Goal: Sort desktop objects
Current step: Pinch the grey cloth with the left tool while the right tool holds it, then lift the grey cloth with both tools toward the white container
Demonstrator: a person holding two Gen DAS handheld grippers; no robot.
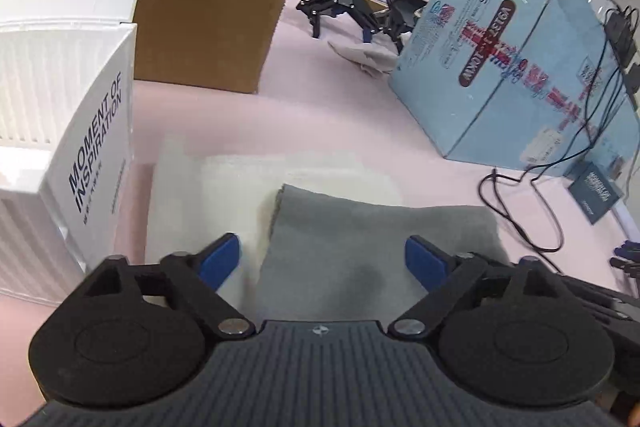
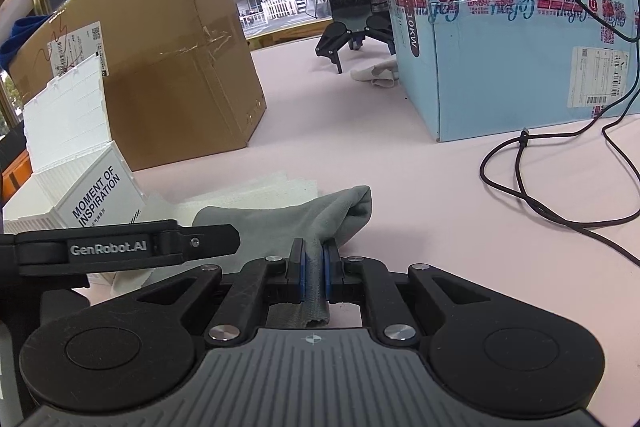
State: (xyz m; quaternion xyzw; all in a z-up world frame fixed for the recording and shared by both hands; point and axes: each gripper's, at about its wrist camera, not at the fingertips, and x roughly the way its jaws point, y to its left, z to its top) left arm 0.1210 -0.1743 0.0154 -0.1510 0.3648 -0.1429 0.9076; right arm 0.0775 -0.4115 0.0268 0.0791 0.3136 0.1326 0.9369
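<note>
Right gripper [image 2: 314,263] at lower centre pinches the grey cloth [image 2: 304,215]; left gripper [image 1: 322,261] hangs open over it. Lift slowly, keeping the counter [image 2: 400,187] cable [image 2: 520,195] clear.

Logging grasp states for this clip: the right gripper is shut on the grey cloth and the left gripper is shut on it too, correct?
Only half right. The right gripper is shut on the grey cloth, as the right wrist view shows. The left gripper is open: in the left wrist view its jaws stand wide apart over the cloth, holding nothing.
</note>
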